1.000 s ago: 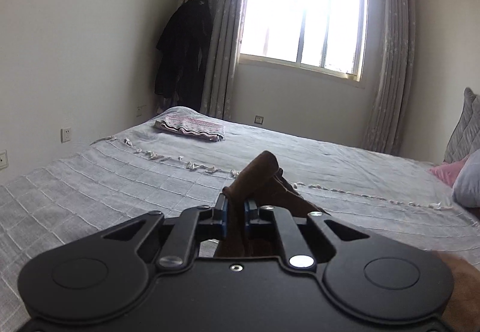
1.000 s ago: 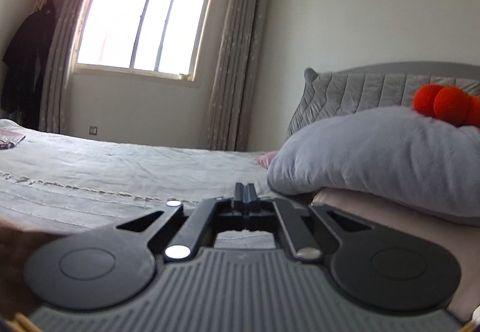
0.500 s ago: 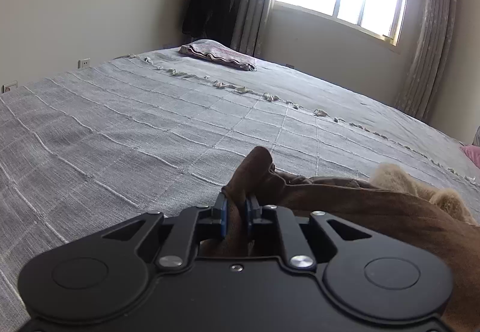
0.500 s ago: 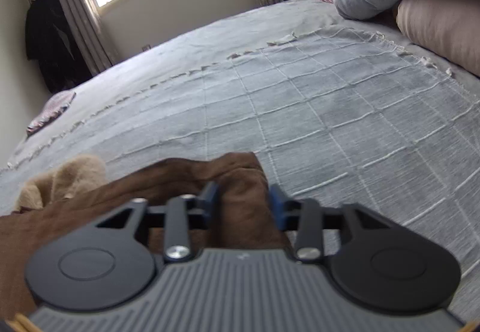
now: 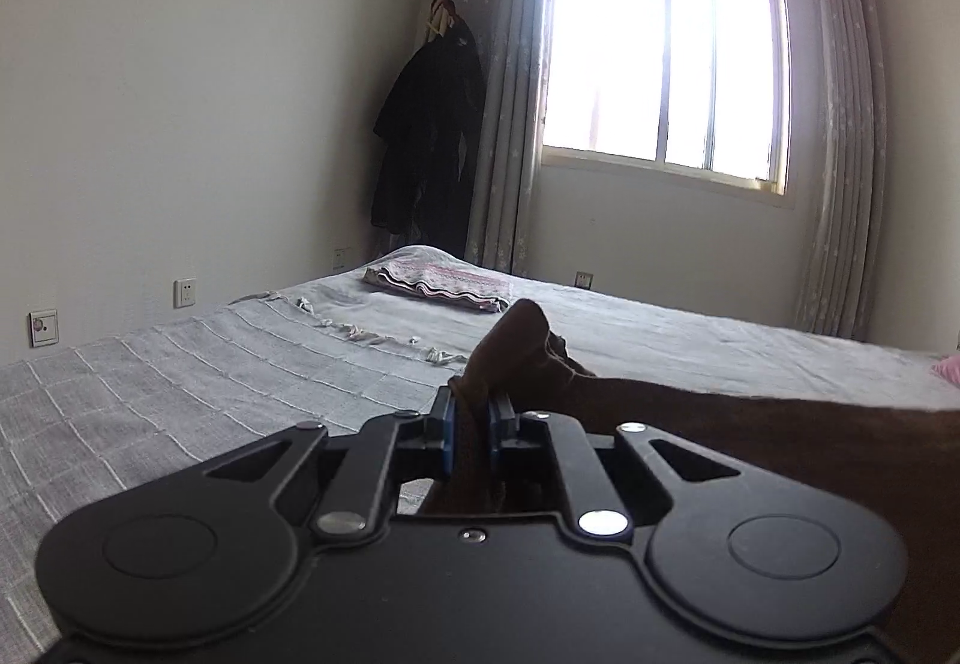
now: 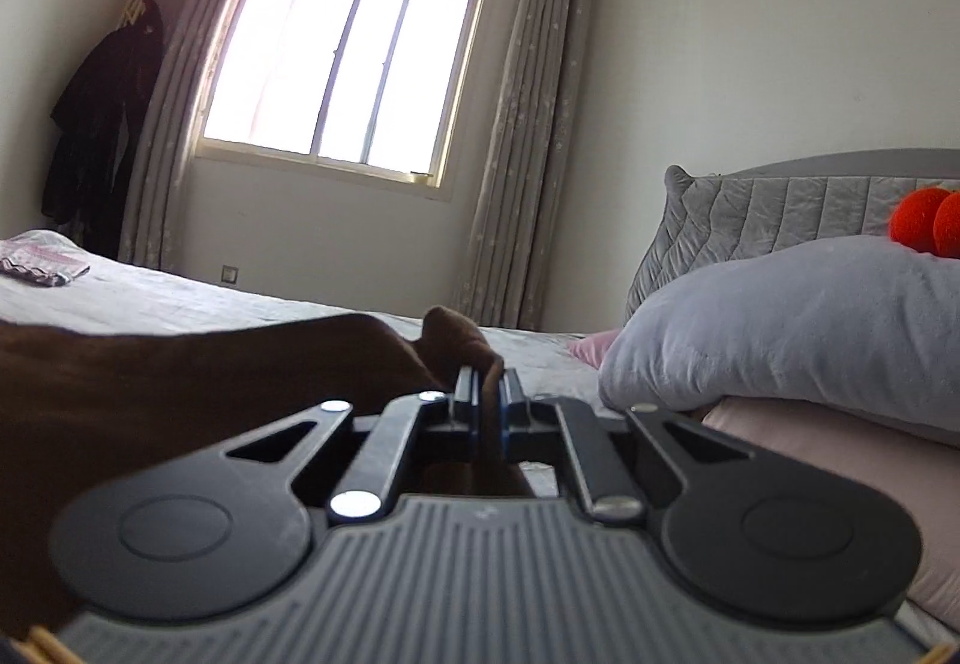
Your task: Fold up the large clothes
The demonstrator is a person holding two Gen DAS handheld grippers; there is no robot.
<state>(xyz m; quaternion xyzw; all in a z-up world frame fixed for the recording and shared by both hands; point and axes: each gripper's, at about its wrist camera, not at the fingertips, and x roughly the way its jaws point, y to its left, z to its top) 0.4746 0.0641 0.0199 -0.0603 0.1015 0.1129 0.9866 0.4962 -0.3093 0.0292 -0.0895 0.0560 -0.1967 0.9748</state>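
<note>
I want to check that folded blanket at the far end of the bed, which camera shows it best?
The left wrist view: the folded blanket lies whole and near the middle, its wavy edge plain. The right wrist view catches only a small part of it at the left edge.

I see a grey bedspread (image 5: 180, 394) with a folded pink cloth (image 5: 441, 286) near its far edge, a dark coat (image 5: 429, 142) hanging beside the window (image 5: 663, 70), and grey pillows (image 6: 792, 316).
</note>
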